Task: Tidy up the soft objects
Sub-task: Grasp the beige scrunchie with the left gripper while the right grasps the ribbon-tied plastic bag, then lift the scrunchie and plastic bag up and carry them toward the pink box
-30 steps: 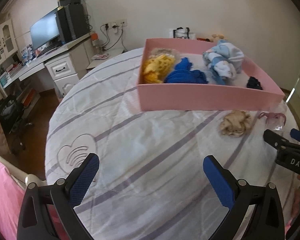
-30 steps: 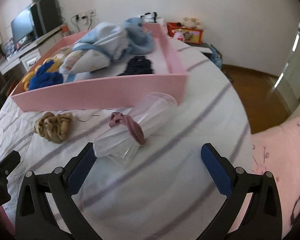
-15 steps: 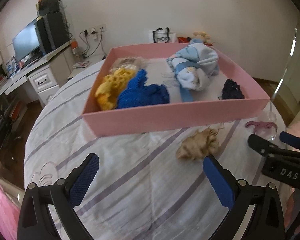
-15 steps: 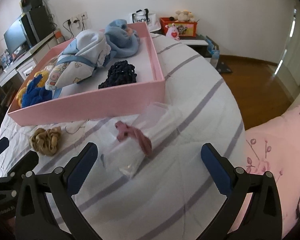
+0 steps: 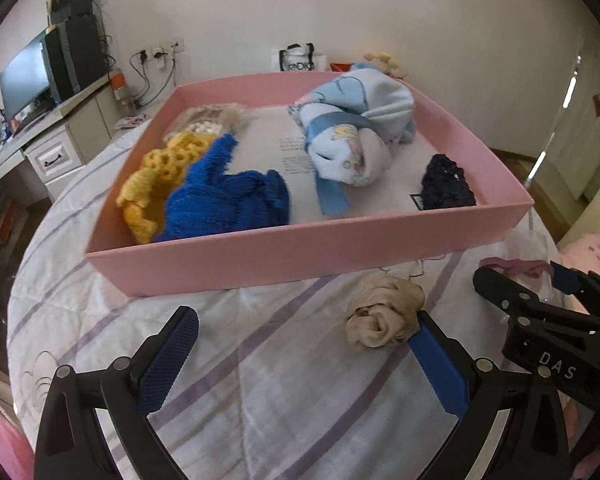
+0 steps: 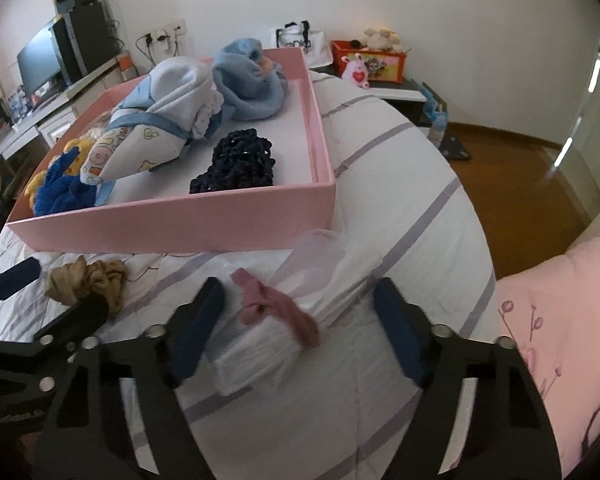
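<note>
Two blue pads of the left gripper point(image 5: 304, 354) stood wide apart over the striped bed point(image 5: 260, 380), holding nothing; the beige scrunchie point(image 5: 384, 316) lay just beside its right pad, at 6 o'clock from the pink box point(image 5: 308, 252)

In the right wrist view, the right gripper point(image 6: 300, 328) had just been closing, jaws about half apart around the clear bag point(image 6: 300, 320) banded by a pink scrunchie point(image 6: 280, 312); whether the pads touched it I couldn't tell

Pink box point(image 5: 300, 256), beige scrunchie point(image 5: 384, 316), white bedspread point(image 5: 260, 360) (lilac stripes).
</note>
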### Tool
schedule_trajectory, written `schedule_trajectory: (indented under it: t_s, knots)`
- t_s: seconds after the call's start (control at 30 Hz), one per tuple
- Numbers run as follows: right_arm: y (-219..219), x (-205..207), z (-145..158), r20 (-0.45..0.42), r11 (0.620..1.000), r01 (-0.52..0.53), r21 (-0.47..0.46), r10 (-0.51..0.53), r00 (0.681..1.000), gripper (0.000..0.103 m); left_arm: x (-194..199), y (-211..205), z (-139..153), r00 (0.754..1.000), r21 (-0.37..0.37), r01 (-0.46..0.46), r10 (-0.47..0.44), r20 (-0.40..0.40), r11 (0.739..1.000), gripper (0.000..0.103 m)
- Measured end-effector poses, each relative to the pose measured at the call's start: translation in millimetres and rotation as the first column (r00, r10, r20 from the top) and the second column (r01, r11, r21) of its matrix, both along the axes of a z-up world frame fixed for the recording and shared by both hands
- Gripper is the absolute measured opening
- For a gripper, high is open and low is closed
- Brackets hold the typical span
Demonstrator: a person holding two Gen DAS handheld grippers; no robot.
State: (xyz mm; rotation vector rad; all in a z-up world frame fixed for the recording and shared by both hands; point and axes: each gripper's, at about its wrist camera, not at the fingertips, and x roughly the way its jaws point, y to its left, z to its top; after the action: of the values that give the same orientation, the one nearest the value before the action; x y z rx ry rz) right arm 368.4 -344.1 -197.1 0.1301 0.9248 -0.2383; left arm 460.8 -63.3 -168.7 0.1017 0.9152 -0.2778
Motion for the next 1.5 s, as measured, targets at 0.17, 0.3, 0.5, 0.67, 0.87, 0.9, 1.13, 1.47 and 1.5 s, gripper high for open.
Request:
schedule_trajectory:
  t_s: [0.17, 0.3, 0.5, 0.67, 0.87, 0.9, 1.13, 1.47, 1.5]
  knots:
    - [-4.0, -9.9, 2.4, 0.013, 0.999, -0.025, 0.028, 0.025, 1.000, 0.048, 1.9, -9.6, -4.7, 0.999, -0.033, 0.039, -0.040, -0.011, 0.999, 0.072]
    - [-12.2, -15.6, 3.3, 0.023, 0.997, -0.039, 0.059, 0.038, 0.999, 0.040, 1.8, -20.8, -7.3, 0.998, -0.037, 0.063, -0.063, -0.009, 0.997, 0.038]
    - [-16.1, -20.1, 3.9, 0.031, 0.996, -0.045, 0.078, 0.042, 0.999, 0.036, 0.8, -30.7, -7.4, 0.996, -0.038, 0.085, -0.085, 0.005, 0.996, 0.022]
    - [-14.8, -22.0, 6.1, 0.036, 0.995, -0.042, 0.085, 0.039, 0.999, 0.035, -2.8, -25.8, -3.6, 0.997, -0.041, 0.080, -0.080, 0.005, 0.996, 0.022]
    - [-9.0, -26.9, 11.4, 0.042, 0.995, -0.056, 0.087, 0.052, 0.998, 0.035, -8.6, -20.7, 1.7, 0.997, -0.048, 0.071, -0.071, 0.006, 0.996, 0.021]
    - [-6.3, -28.3, 13.4, 0.045, 0.994, -0.062, 0.086, 0.058, 0.997, 0.035, -11.0, -18.9, 3.3, 0.998, -0.048, 0.067, -0.066, 0.010, 0.997, 0.021]
    - [16.3, -38.6, 30.6, 0.083, 0.991, -0.107, 0.084, 0.100, 0.992, 0.035, -27.9, -4.6, 17.7, 0.999, -0.059, 0.042, -0.040, 0.036, 0.997, 0.021]
    - [65.5, -59.2, 60.3, 0.150, 0.984, -0.174, 0.039, 0.166, 0.975, 0.035, -70.8, 45.6, 48.6, 0.993, -0.092, -0.037, 0.047, 0.104, 0.995, 0.022]
    - [71.1, -62.9, 63.9, 0.160, 0.983, -0.181, 0.032, 0.173, 0.972, 0.035, -78.1, 53.1, 53.5, 0.991, -0.095, -0.050, 0.061, 0.116, 0.994, 0.022]
